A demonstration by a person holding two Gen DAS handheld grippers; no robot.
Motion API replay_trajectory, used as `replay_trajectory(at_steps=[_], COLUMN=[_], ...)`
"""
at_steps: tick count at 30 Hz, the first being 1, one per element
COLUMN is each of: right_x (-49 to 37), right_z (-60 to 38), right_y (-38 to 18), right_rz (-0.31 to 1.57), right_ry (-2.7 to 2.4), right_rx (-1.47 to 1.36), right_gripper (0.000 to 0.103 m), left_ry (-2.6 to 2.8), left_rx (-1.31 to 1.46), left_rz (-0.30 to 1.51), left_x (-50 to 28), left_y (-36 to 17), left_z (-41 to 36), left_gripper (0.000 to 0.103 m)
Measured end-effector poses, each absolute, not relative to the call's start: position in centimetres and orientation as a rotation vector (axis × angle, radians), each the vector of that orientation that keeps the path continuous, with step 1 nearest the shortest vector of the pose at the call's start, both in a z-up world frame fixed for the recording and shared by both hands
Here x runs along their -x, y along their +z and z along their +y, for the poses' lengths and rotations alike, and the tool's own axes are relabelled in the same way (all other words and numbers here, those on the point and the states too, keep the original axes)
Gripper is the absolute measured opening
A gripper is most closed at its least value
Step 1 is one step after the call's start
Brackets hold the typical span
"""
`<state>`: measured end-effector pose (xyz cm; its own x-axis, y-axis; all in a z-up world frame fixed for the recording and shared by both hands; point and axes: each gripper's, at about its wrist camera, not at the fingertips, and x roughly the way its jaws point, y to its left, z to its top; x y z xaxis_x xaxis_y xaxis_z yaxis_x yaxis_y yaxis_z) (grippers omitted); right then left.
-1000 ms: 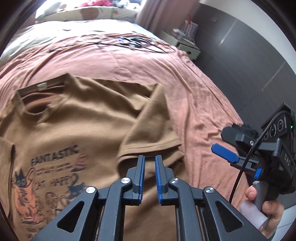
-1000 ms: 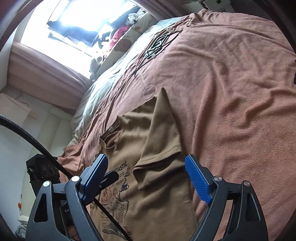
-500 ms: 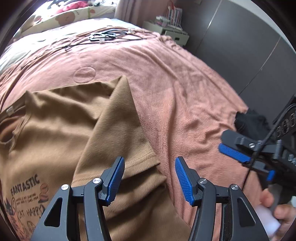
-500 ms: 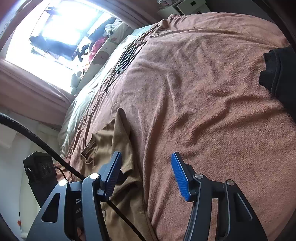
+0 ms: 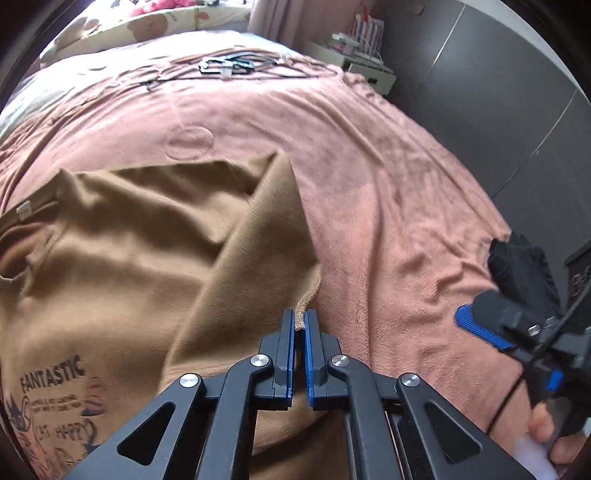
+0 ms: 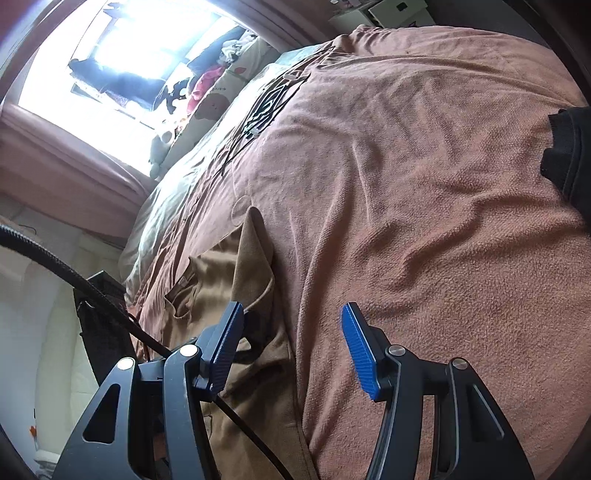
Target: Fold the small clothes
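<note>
Brown T-shirt [image 5: 147, 258] sleeve hem pinched by left hand-held gripper [image 5: 299, 321] on bed [image 5: 388, 206]; right hand-held gripper [image 6: 291, 328] held open, nothing gripped.

We've got a bed [image 5: 369, 177] filling most of the room, covered in a pinkish-brown blanket [image 6: 424, 184] that's a bit rumpled. Some black cables [image 5: 229, 66] are lying on it up near the far end. A pillow [image 5: 155, 22] with a bear print sits at the head, with soft toys [image 6: 199, 85] piled by it. Behind that is a bright window [image 6: 122, 44], totally blown out, with pink curtains [image 6: 62, 155] beside it. Dark grey wardrobe panels [image 5: 491, 96] run along one side, and we see a small white nightstand [image 5: 365, 62] with clutter on top.
</note>
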<state>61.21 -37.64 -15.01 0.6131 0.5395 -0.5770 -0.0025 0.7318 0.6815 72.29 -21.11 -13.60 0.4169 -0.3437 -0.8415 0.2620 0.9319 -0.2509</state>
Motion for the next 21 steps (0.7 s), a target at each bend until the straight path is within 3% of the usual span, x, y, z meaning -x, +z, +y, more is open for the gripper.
replay_trajectory(at_steps=[11, 21], right_x=[-62.7, -64.0], right_z=[-33.3, -30.1], right_y=[-16.1, -17.7], right_rz=[0.919, 0.994], right_ry=[0.392, 0.4], right_rx=[-0.614, -0.511], right_gripper=[0.054, 0.054], left_ry=[-0.284, -0.208], left_rx=[0.099, 0.068], left_rz=[1.004, 1.017], left_x=[-71.8, -73.0], left_y=[-9.3, -9.8], left_z=[-14.5, -10.5], left_gripper=[0.004, 0.004])
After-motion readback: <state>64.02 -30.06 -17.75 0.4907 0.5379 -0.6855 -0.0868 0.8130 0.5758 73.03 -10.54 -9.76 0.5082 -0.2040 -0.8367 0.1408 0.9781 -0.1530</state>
